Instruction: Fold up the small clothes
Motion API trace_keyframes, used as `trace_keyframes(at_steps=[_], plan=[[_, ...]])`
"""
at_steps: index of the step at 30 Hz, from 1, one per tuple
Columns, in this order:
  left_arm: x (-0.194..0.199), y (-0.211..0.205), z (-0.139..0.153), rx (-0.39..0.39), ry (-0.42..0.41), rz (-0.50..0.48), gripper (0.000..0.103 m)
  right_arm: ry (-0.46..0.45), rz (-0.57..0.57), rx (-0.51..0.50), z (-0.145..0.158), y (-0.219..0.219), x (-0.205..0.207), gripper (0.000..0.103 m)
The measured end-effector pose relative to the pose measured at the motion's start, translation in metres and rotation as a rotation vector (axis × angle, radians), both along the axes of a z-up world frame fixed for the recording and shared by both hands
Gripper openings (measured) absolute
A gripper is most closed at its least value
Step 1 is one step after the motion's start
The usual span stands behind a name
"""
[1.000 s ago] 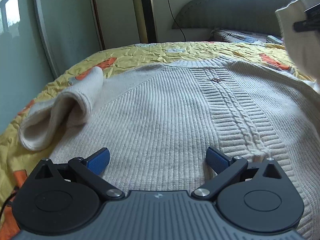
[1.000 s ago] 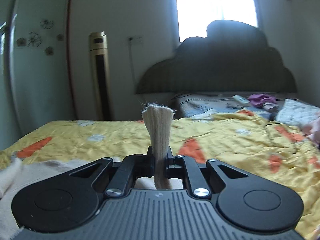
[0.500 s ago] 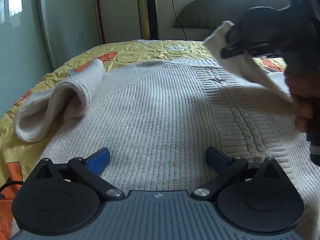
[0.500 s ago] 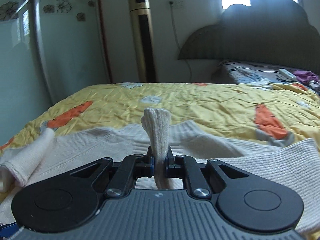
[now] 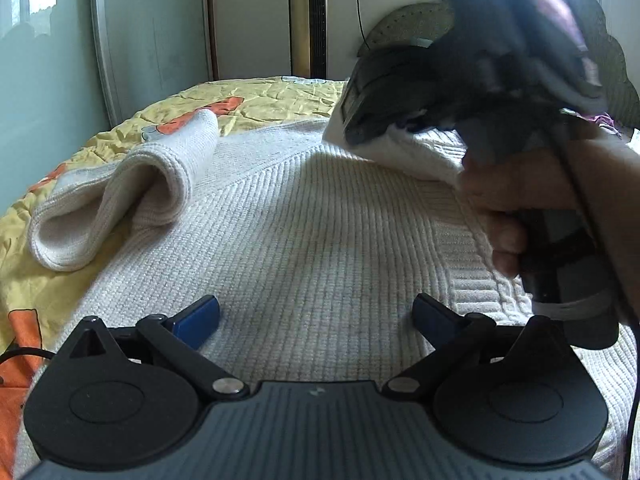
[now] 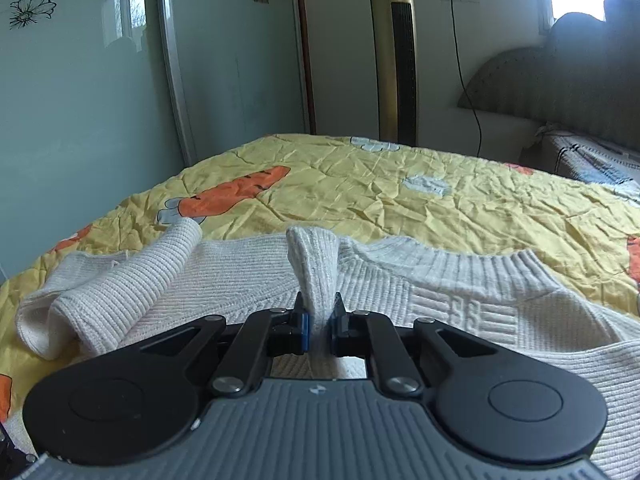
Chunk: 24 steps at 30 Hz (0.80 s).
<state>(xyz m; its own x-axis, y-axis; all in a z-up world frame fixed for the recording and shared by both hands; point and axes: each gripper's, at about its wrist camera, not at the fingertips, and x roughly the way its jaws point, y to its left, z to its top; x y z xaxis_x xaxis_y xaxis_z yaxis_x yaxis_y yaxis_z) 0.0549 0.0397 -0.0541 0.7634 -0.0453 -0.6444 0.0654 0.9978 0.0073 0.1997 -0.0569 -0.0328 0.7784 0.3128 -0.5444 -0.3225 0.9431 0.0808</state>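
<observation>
A cream ribbed knit sweater (image 5: 304,224) lies flat on the bed, its left sleeve (image 5: 120,196) folded in a loop at the left. My left gripper (image 5: 316,312) is open and empty, low over the sweater's near part. My right gripper (image 6: 319,326) is shut on the sweater's right sleeve (image 6: 316,264) and holds it over the sweater's body, near the collar (image 6: 480,260). In the left wrist view the right gripper (image 5: 384,120) and the hand holding it fill the right side, with the pinched sleeve (image 5: 408,152) hanging across the sweater.
The bed has a yellow cover with orange carrot prints (image 6: 360,184). A gold tower fan (image 6: 394,52) and a glass wardrobe door (image 6: 80,100) stand behind. A dark headboard (image 6: 568,92) is at the right. A black cable (image 5: 20,354) runs at the lower left.
My right gripper has carried the sleeve leftward and down across the sweater's body, from high at the right to over its middle. My left gripper has stayed open in place.
</observation>
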Motion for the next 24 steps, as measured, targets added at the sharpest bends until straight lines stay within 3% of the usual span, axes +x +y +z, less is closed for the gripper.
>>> trace_keyframes(at_steps=[3,4,5,7,10,13,17,21,24], plan=[[0.0,0.0,0.0,0.0,0.0,0.0,0.103,0.103,0.027,-0.022,-0.012,0.006,0.013,0.033],[0.0,0.0,0.0,-0.001,0.0,0.0,0.103,0.146,0.053,-0.025,-0.018,0.008,0.016,0.046],[0.0,0.0,0.0,-0.001,0.0,0.0,0.103,0.152,0.078,-0.023,-0.02,0.009,0.014,0.052],[0.0,0.0,0.0,0.0,0.0,0.0,0.103,0.124,0.115,-0.026,-0.013,0.009,0.004,0.053],[0.001,-0.001,0.001,0.004,0.002,0.001,0.103,0.111,0.142,0.099,0.005,-0.006,-0.011,0.053],[0.0,0.0,0.002,-0.002,0.009,-0.003,0.103,0.19,0.15,0.171,0.006,-0.019,-0.011,0.054],[-0.007,0.018,0.015,-0.023,0.002,0.039,0.103,0.257,0.15,0.045,-0.013,-0.008,-0.012,0.053],[-0.019,0.053,0.037,-0.006,-0.04,0.148,0.103,0.187,0.159,0.029,0.0,0.005,-0.025,0.055],[-0.024,0.084,0.051,0.017,-0.063,0.252,0.103,0.13,0.248,0.071,0.019,0.027,-0.034,0.055]])
